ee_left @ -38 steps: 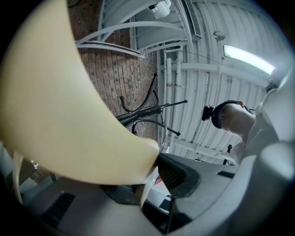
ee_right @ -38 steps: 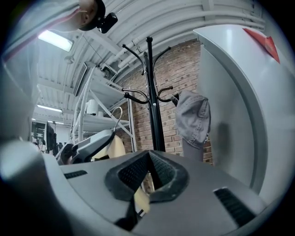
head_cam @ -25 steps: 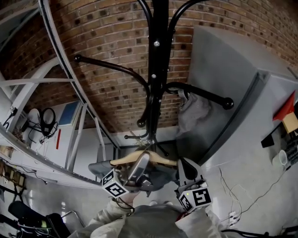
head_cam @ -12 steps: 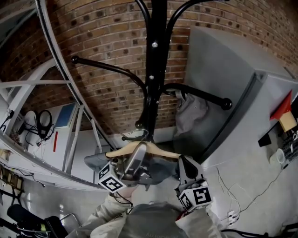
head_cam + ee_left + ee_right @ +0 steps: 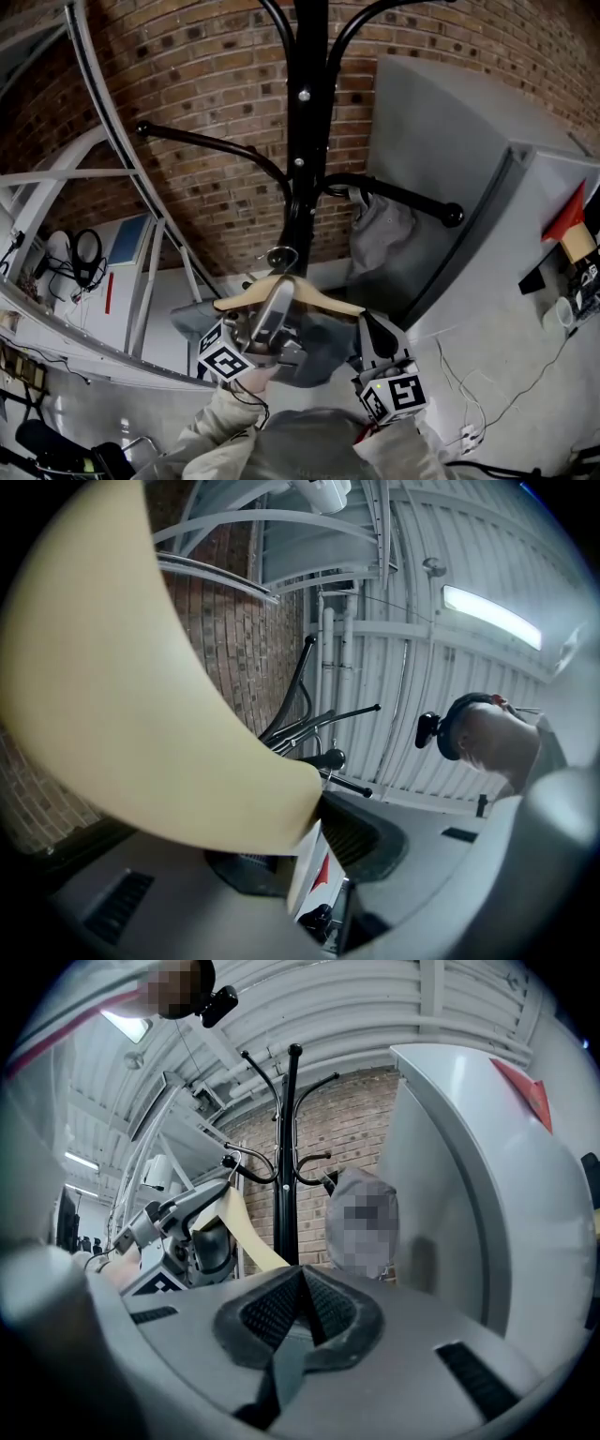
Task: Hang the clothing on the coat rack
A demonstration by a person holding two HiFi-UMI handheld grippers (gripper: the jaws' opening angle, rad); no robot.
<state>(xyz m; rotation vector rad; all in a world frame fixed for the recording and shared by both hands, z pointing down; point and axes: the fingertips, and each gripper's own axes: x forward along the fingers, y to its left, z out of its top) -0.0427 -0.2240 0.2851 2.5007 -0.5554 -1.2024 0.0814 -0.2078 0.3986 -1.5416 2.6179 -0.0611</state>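
A black coat rack point(image 5: 305, 141) stands against the brick wall, its pole straight ahead of me. My left gripper point(image 5: 274, 314) is shut on the neck of a wooden hanger point(image 5: 328, 302), whose metal hook point(image 5: 280, 255) sits close to the pole's lower arms. A grey garment point(image 5: 319, 342) hangs from the hanger. In the left gripper view the hanger point(image 5: 122, 696) fills the space between the jaws. My right gripper point(image 5: 373, 336) is just right of the garment, shut on a fold of its grey cloth point(image 5: 281, 1372). A second grey garment point(image 5: 380, 230) hangs on the rack's right arm.
A large grey cabinet point(image 5: 450, 169) stands close on the right of the rack. White metal framing point(image 5: 103, 141) curves along the left, with headphones point(image 5: 86, 248) behind it. Cables point(image 5: 487, 394) lie on the floor at the right. A red object point(image 5: 577, 216) sits at the far right.
The left gripper has lifted the hanger and garment up and toward the rack's pole. The right gripper has stayed about where it was.
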